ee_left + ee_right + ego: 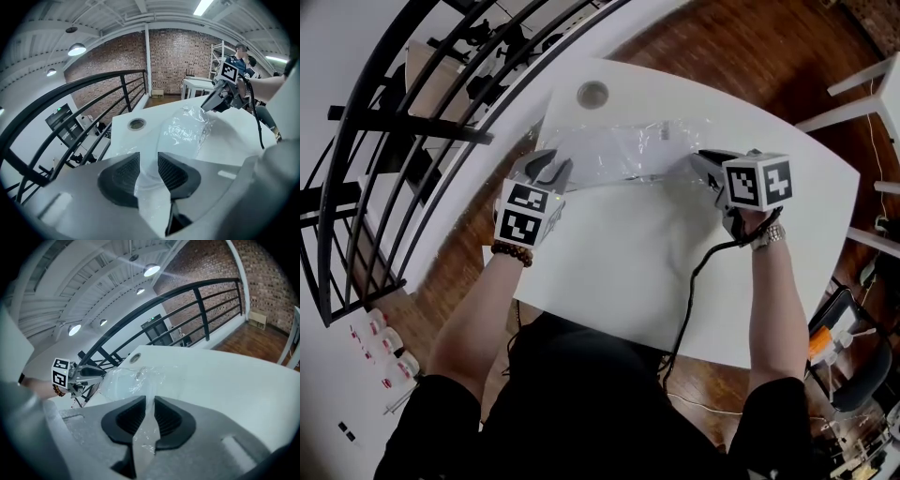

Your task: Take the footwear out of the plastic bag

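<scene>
Stretching across the upper middle of the head view, the clear plastic bag [623, 150] spans the white table [619, 272]. The right gripper [701, 164] clamps its right end. The left gripper [549, 172] has its jaws apart around the film. Footwear inside cannot be made out.

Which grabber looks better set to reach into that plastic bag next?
Probably left: the left gripper holds its jaws apart around the plastic bag, free to move, while the right gripper looks pinched on it, anchoring it.
</scene>
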The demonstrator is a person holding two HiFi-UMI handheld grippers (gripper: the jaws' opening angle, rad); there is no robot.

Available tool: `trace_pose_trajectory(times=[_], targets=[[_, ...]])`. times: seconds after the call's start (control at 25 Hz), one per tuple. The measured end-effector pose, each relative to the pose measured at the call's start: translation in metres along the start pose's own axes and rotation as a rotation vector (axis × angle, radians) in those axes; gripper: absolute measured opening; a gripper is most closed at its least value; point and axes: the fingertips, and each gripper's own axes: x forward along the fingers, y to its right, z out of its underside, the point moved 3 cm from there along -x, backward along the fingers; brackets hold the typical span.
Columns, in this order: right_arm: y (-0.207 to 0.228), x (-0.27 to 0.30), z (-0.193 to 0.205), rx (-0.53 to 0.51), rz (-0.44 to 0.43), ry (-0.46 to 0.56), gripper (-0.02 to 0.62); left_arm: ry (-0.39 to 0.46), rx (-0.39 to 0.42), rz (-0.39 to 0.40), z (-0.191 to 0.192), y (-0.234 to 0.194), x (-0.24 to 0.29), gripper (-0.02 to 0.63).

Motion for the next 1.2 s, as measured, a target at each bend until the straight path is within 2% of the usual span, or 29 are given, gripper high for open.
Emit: trace_pose_trajectory(times=[0.12,0.36,0.6,1.04,1.2], targets=[[0.001,-0.003,0.001,0.007,0.001,0.003,0.049,-0.019,-0.027,0.007,0.011,-0.004,0.003,0.138],[0.004,-0.003,0.005,0.016,0.015,0.020,0.044,0.012,-0.097,-0.011,0.016,-0.012,-0.002,0.124],[0.005,-0.010,0.003,0.031,0.016,0.046,0.040,-0.058,-0.088,-0.016,0.035,-0.013,0.003,0.075],[0.022,-0.036,0.011,0.147,-0.007,0.138,0.031,-0.112,-0.055,-0.026,0.053,-0.015,0.008,0.018],[0.035,-0.051,0.016,0.191,0.002,0.174,0.029,-0.119,-0.050,-0.027,0.053,-0.016,0.010,0.018]])
